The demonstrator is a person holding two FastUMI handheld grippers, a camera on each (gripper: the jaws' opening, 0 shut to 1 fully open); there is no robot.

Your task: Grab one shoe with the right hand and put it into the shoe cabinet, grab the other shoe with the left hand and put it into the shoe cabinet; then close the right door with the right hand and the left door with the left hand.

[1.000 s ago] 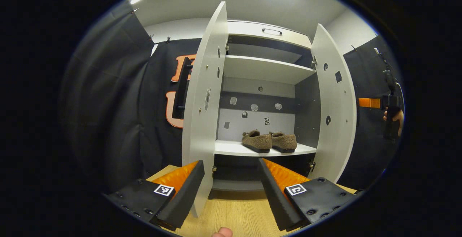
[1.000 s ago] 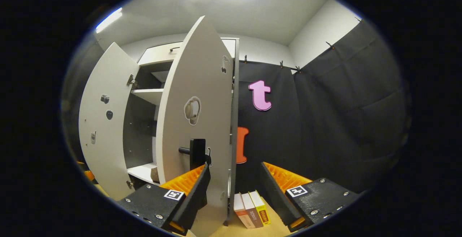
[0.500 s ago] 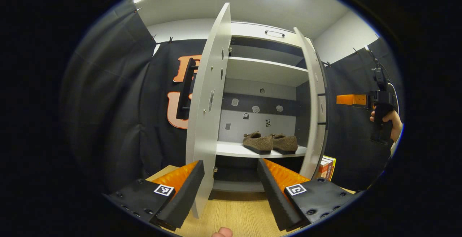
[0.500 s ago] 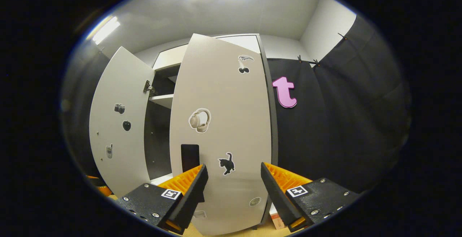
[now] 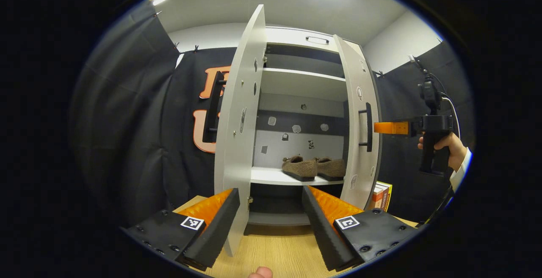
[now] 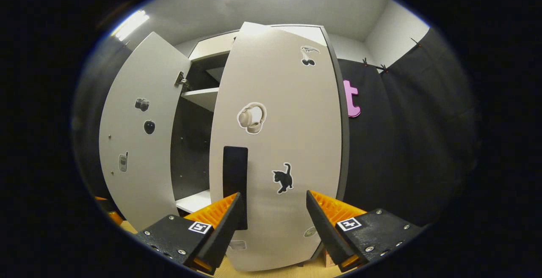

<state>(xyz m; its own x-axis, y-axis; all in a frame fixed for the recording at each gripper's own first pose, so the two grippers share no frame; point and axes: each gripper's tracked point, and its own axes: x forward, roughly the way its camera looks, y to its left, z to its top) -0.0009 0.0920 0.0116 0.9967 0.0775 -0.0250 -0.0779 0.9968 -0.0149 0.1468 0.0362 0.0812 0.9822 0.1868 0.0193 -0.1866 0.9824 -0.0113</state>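
Two brown fuzzy shoes sit side by side on the white lower shelf inside the shoe cabinet. The left door stands wide open, edge-on just beyond my left gripper, which is open and holds nothing. The right door is swung most of the way in, its black handle facing outward. My right gripper, held by a hand, points at that door beside the handle. In the right gripper view the right gripper is open, close against the right door, beside its handle.
Several books stand on the wooden floor right of the cabinet. An upper shelf is bare. Black cloth walls close in on both sides. The open left door also juts out in the right gripper view.
The right door has swung from wide open to nearly closed, with the right gripper following in behind it. The left gripper has barely moved; the shoes stay put.
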